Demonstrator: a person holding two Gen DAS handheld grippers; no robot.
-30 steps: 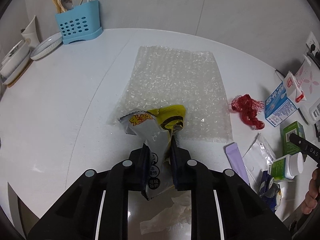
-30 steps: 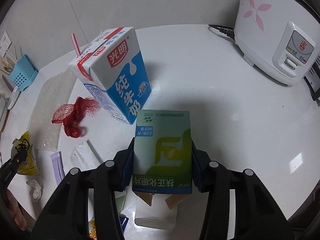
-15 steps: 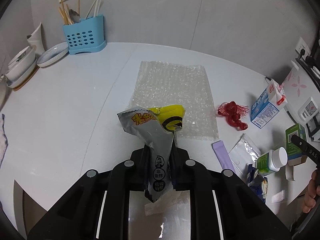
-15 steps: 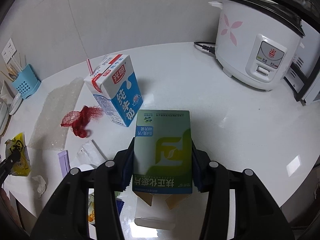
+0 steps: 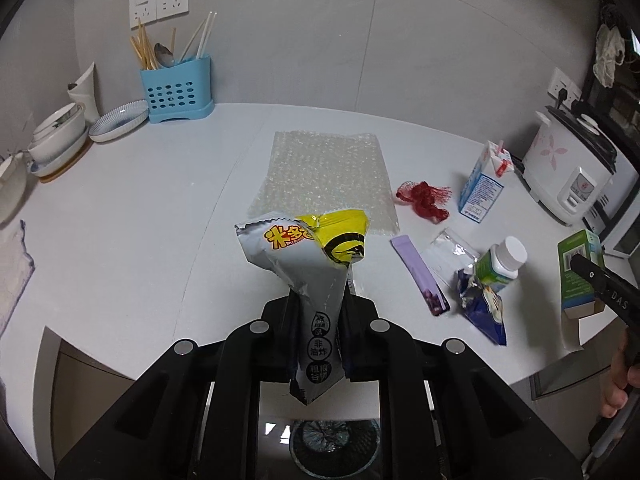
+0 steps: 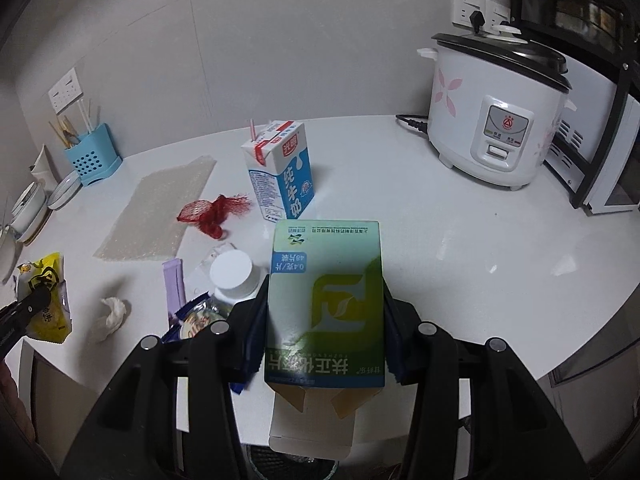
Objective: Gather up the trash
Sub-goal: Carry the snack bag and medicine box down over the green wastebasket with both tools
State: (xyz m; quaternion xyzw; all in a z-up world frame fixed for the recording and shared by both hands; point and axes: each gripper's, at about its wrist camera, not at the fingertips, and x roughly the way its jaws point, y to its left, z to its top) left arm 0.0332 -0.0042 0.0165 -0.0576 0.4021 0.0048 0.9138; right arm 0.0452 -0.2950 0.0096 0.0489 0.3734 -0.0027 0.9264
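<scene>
My left gripper [image 5: 318, 312] is shut on a grey and yellow snack wrapper [image 5: 308, 264], held above the counter's front edge; a bin [image 5: 334, 440] shows below it. My right gripper [image 6: 326, 312] is shut on a green carton [image 6: 326, 300], also held past the front edge. On the white counter [image 5: 140, 220] lie a bubble wrap sheet [image 5: 324, 176], a red net [image 5: 424, 198], a blue milk carton [image 5: 482, 184], a purple sachet [image 5: 420, 276], a clear bag [image 5: 444, 256], a white-capped bottle [image 5: 500, 264], a blue wrapper [image 5: 484, 308] and a crumpled tissue [image 6: 114, 312].
A blue utensil holder [image 5: 176, 92] and stacked bowls and plates [image 5: 60, 136] stand at the back left. A white rice cooker [image 6: 496, 112] stands at the right with its cord on the counter. A cloth [image 5: 14, 272] hangs at the left edge.
Both grippers have lifted and pulled back from the counter with their loads. The wrapper has left the bubble wrap. The crumpled tissue is no longer under the left gripper.
</scene>
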